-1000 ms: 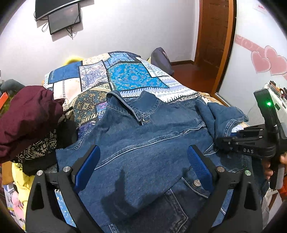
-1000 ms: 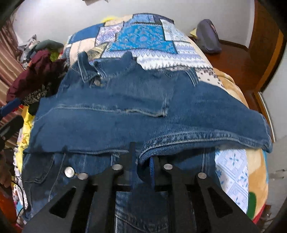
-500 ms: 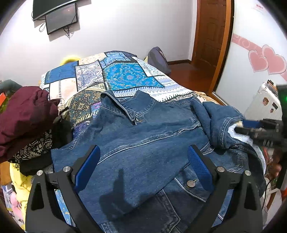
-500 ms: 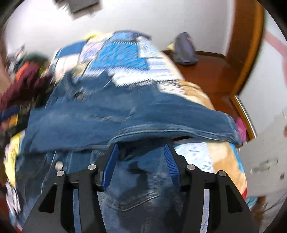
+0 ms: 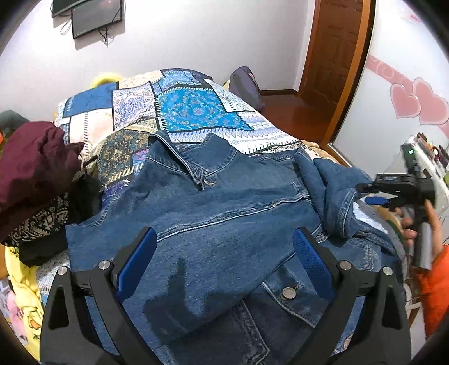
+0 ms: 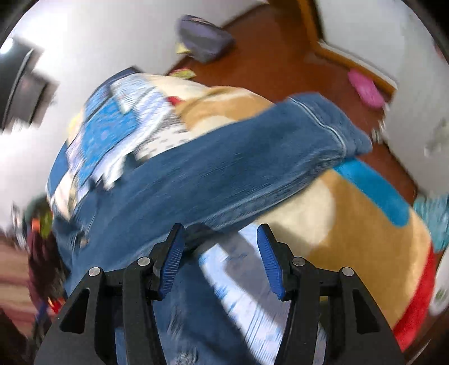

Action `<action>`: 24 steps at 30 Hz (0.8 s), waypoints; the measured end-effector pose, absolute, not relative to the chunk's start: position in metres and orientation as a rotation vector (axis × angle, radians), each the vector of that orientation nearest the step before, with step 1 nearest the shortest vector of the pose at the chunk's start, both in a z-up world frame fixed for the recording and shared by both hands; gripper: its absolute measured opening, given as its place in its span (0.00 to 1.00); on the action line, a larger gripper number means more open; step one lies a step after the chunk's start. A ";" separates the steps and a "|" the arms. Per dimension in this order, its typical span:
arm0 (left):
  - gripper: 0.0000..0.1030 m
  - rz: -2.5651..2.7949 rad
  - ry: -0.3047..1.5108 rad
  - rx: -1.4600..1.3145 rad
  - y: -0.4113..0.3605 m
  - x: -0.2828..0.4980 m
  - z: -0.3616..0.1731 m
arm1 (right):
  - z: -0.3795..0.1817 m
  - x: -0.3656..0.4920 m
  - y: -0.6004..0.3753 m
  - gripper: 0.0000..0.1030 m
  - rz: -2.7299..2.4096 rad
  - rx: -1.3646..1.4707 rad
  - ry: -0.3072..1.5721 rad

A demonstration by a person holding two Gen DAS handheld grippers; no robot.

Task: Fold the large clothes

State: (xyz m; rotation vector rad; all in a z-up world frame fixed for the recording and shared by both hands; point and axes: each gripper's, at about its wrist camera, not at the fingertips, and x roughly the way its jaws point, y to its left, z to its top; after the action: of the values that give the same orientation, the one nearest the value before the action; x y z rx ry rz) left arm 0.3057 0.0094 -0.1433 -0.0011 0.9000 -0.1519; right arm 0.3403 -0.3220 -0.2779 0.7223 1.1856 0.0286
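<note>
Right now your denim jacket (image 5: pixel 213 224) lies spread on the bed (image 5: pixel 196 112), one sleeve folded across. Your left claw (image 5: pixel 224 261) hovers wide open above it; your right claw (image 6: pixel 220 258) stands half open, gripping nothing.

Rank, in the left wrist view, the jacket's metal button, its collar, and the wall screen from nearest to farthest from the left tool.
From the left tool:
1. Metal button, just beside its right finger.
2. Collar, farther up the bed.
3. Wall screen, top left, beyond the bed.
</note>
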 end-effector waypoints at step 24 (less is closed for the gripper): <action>0.95 -0.104 0.824 -0.030 0.037 0.296 -0.116 | -0.140 0.359 -0.293 0.10 0.139 0.411 0.828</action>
State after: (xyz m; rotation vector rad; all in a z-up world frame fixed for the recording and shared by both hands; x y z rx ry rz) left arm 0.2959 0.0367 -0.1159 -0.0301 0.8237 -0.1039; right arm 0.3587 -0.2931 -0.1398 0.4113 0.8279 0.1392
